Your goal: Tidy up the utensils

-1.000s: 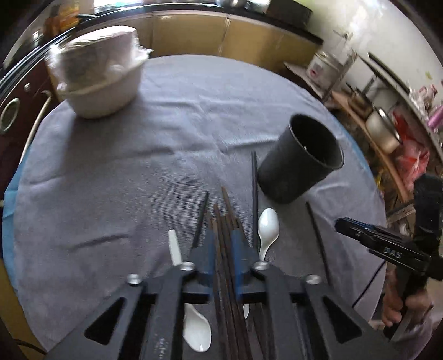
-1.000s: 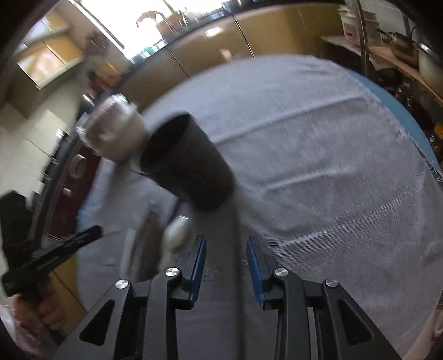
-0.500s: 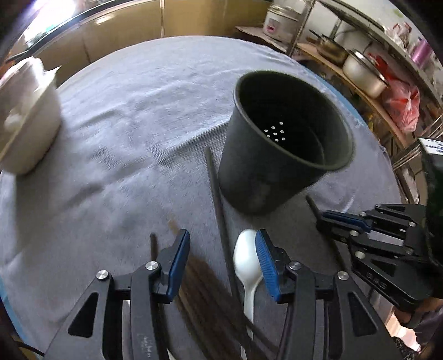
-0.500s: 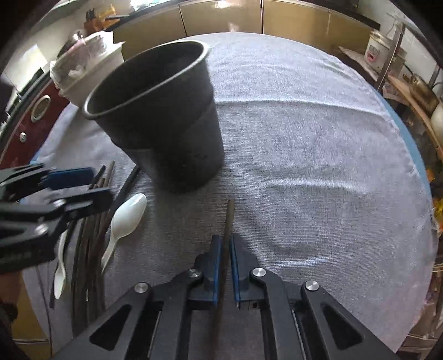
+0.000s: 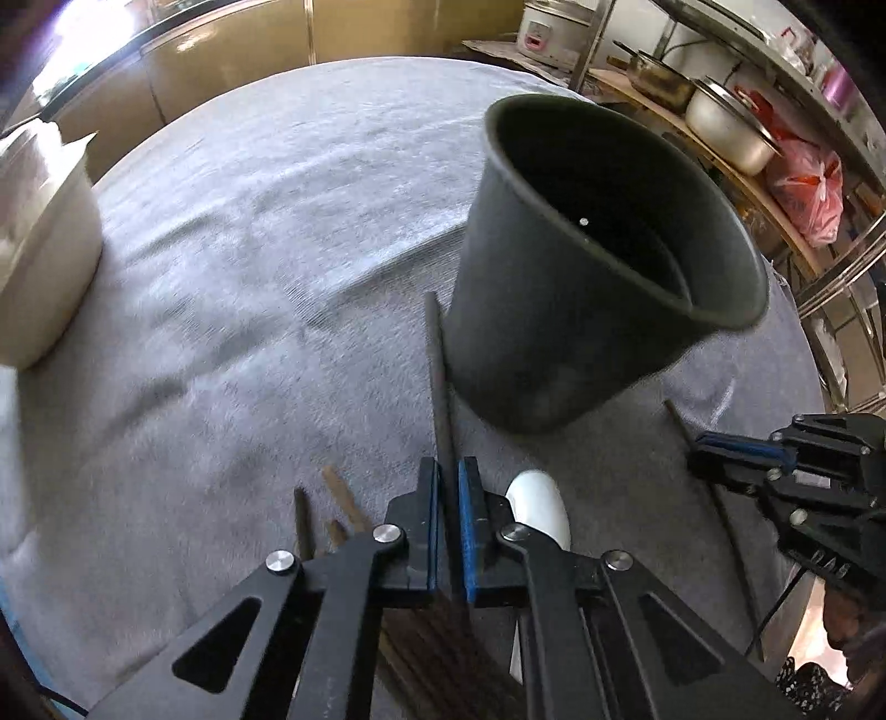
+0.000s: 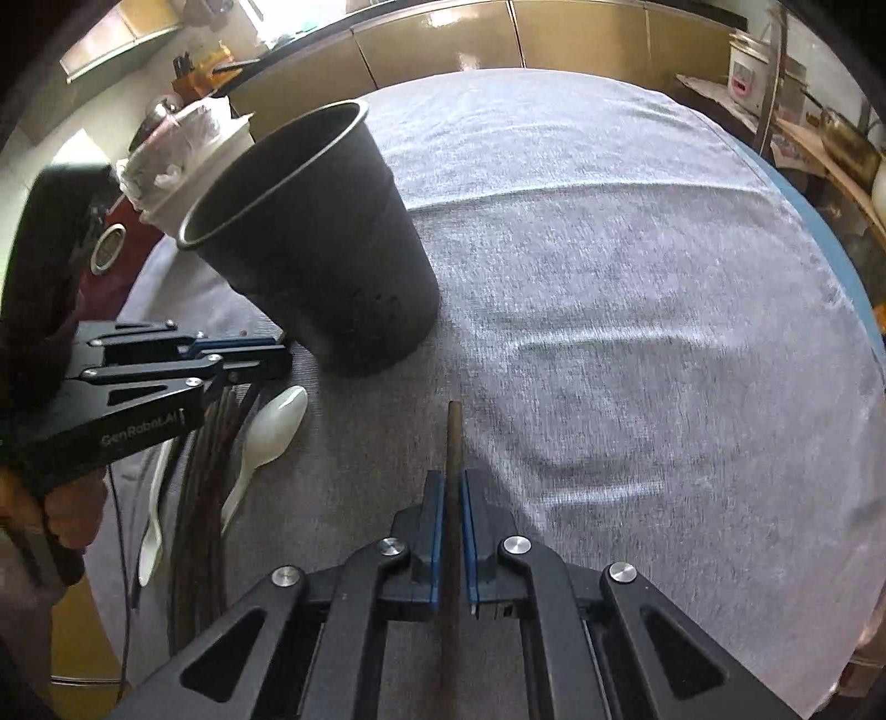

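A home kitchen: tan cabinet fronts [image 6: 443, 50] run along the top of the frame, a rice cooker [image 5: 559, 27] sits at upper right, and metal pots [image 5: 725, 124] crowd open shelving [image 5: 819, 105] on the right.

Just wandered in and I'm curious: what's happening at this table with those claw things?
A person is tidying utensils with a hand-held claw in each hand. The left claw is shut on a dark chopstick lying beside the black cup. The right claw is shut on another chopstick. More chopsticks and white spoons lie on the grey cloth.
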`<act>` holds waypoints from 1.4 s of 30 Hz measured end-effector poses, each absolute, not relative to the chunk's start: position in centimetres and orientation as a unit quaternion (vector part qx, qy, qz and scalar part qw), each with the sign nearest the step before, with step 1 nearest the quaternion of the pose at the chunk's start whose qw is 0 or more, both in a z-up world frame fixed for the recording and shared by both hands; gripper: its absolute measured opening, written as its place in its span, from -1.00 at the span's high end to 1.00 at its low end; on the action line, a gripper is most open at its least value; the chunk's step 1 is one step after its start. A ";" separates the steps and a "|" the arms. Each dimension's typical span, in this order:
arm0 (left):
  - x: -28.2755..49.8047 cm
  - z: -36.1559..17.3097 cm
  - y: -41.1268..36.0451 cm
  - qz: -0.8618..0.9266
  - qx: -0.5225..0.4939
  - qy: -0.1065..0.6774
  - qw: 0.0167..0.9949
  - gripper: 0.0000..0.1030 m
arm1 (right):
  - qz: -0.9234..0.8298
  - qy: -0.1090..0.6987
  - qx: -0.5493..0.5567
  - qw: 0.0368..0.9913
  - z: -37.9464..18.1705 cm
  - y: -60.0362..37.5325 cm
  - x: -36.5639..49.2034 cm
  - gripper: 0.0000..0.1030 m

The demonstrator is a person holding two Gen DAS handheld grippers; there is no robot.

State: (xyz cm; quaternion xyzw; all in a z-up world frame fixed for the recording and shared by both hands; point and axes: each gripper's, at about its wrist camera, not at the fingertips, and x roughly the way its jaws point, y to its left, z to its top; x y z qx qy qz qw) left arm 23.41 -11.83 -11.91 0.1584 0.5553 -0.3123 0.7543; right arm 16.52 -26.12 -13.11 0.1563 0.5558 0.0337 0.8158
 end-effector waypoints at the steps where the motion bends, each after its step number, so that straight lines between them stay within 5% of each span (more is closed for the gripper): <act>1: 23.1 -11.7 -11.4 -0.308 0.154 0.553 0.758 0.88 | 0.035 0.553 0.162 0.817 -13.1 -26.6 16.1 0.88; 25: 17.0 10.7 -5.7 -0.265 -0.033 0.242 0.933 0.88 | 0.073 0.226 0.205 0.949 7.6 -27.8 10.1 0.88; 32: 20.8 11.5 -7.9 -0.263 -0.078 0.194 0.942 0.88 | 0.064 0.198 0.190 0.960 11.9 -28.1 13.6 0.88; 42: 26.0 6.2 -11.3 -0.256 -0.108 0.215 0.936 0.88 | 0.049 0.211 0.212 0.953 10.8 -30.2 17.4 0.88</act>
